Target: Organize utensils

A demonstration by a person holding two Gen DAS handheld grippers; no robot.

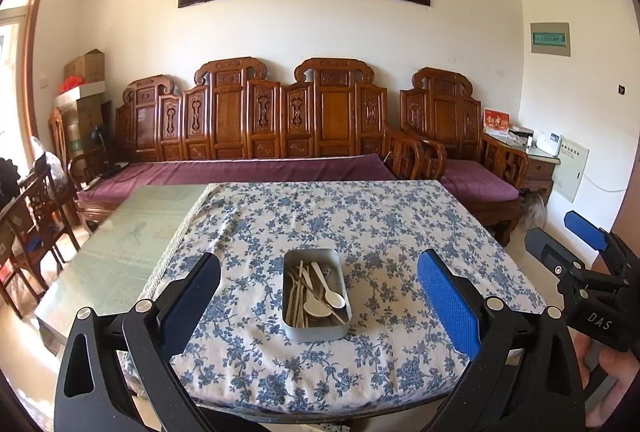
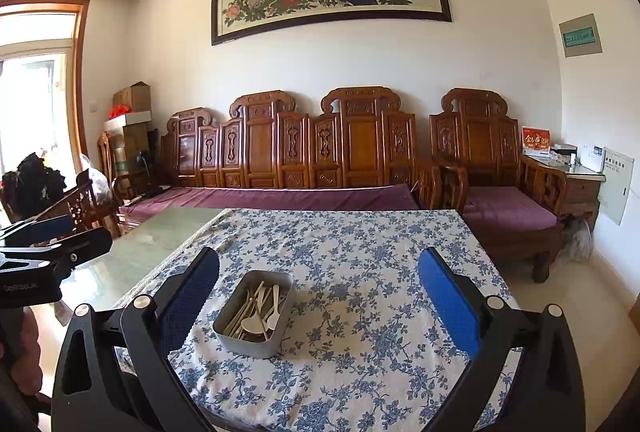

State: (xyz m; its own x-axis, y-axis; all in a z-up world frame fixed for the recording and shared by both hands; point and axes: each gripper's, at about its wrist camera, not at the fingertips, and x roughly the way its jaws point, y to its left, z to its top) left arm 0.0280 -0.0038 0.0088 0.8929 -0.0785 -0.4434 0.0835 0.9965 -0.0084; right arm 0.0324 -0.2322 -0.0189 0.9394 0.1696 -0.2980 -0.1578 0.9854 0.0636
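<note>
Left gripper (image 1: 319,306) spread wide, empty; right gripper (image 2: 319,306) likewise wide, empty, its body lettered "DAS" in the left view only; metal tin (image 1: 316,330) of white spoons (image 1: 334,297) and chopsticks (image 1: 295,302) sits on floral tablecloth (image 1: 380,232), between both grippers' fingers, untouched.

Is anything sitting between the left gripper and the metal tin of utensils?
Nothing visible. The left gripper is open, and the metal tin sits straight ahead between its fingers on the floral tablecloth, with only bare cloth around it. The right gripper is also open, off to the side.
</note>
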